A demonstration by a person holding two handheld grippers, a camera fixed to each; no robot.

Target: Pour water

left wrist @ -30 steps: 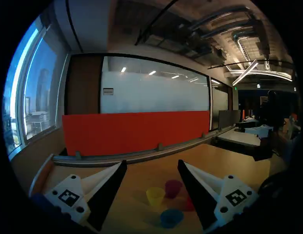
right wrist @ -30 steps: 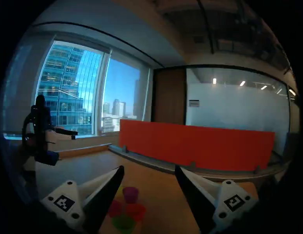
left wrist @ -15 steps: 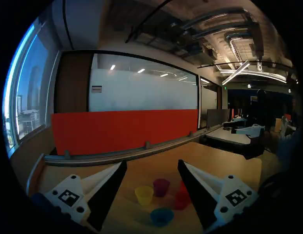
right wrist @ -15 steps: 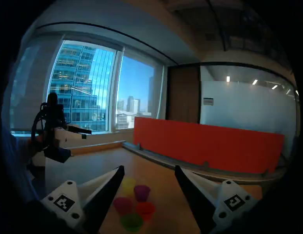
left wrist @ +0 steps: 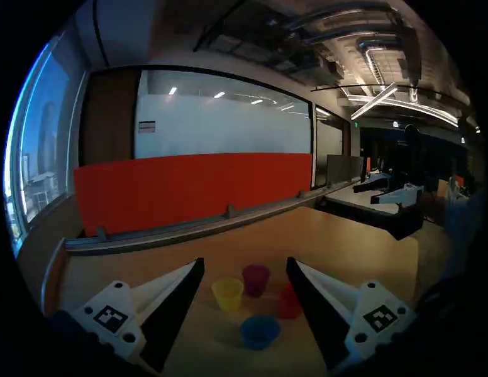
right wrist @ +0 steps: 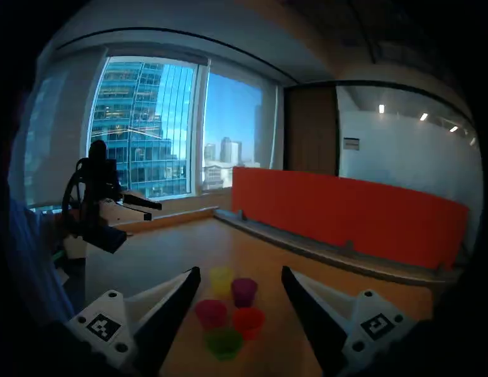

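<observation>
Small coloured cups stand clustered on the wooden worktop.
The left tongs and right tongs are both released and empty (the cups lie ahead, between the spread fingers). An orange partition backs the worktop.

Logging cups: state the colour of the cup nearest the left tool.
The small plastic cup is blue, clearest in left gripper view.
</observation>
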